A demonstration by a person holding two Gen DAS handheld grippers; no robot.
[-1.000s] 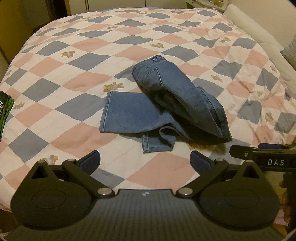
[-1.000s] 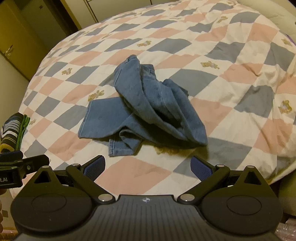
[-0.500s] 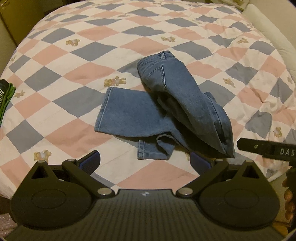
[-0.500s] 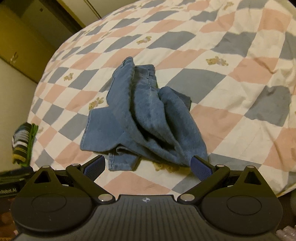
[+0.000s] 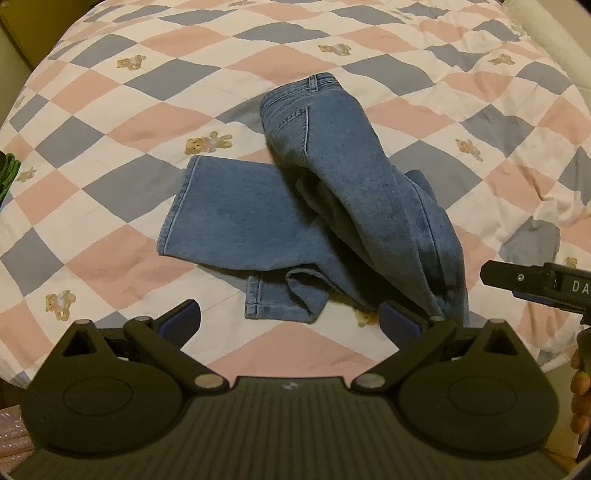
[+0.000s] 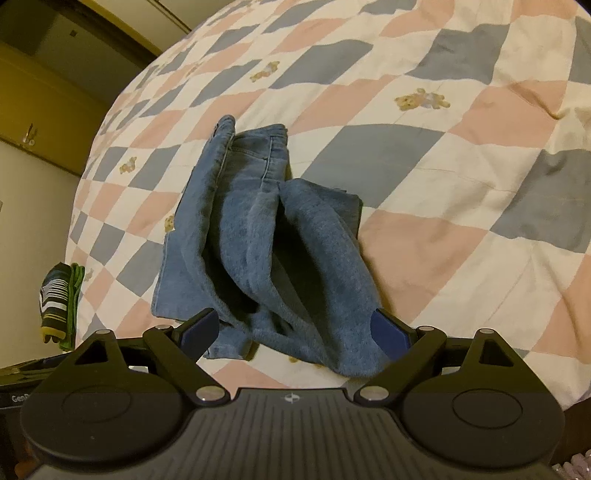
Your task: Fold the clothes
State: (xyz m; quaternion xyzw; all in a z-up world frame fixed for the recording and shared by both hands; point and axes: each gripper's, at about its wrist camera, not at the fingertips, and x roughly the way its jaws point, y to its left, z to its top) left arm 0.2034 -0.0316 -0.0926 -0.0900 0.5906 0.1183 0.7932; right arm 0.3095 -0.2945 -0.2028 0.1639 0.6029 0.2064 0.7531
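Observation:
A pair of blue jeans (image 5: 332, 206) lies crumpled on the checked quilt, waistband at the far end and one leg spread flat to the left. My left gripper (image 5: 290, 323) is open just short of the near leg hem (image 5: 280, 299), holding nothing. In the right wrist view the jeans (image 6: 266, 251) bulge in thick folds right in front of my right gripper (image 6: 295, 330), which is open with the near fold lying between its fingers. The right gripper's body (image 5: 535, 282) shows at the right edge of the left wrist view.
The quilt (image 5: 147, 122) in pink, grey and white squares with teddy bears covers the whole bed. A striped green and black garment (image 6: 59, 299) lies at the bed's left edge. A white pillow (image 5: 546, 29) sits at the far right. Cabinets (image 6: 44, 92) stand beyond the bed.
Both grippers have moved in toward the jeans, which now fill more of each view. The right gripper's fingers now flank the near fold. The jeans have not moved.

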